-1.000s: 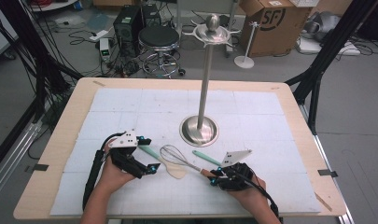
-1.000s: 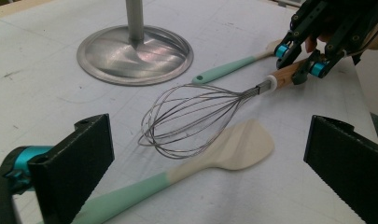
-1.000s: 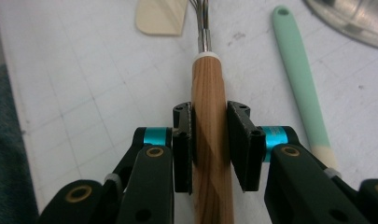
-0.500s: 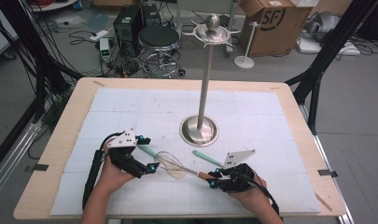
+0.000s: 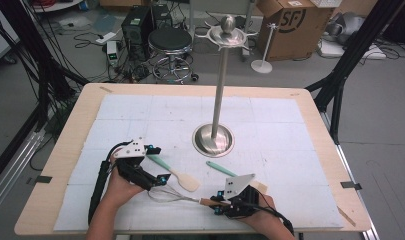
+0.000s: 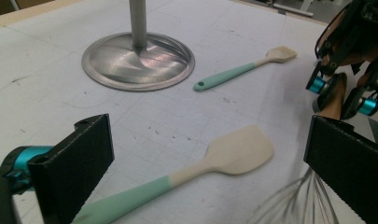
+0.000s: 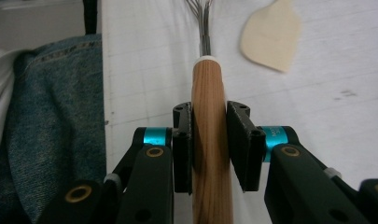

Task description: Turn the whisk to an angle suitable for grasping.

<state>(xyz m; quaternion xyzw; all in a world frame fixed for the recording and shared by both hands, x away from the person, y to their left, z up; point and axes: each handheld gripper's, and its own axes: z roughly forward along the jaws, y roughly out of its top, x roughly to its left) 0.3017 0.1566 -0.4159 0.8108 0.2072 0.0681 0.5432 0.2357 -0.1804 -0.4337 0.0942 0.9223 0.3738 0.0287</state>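
From above, your right gripper [image 5: 221,204] clamps the wooden-handled wire whisk [image 5: 182,196], whose long axis runs toward nine o'clock, wires ending beside your left gripper [image 5: 157,165]. In the left gripper view, its jaws stand released, the whisk wires [image 6: 298,203] at five o'clock. In the right gripper view, the handle [image 7: 210,135] points to twelve.
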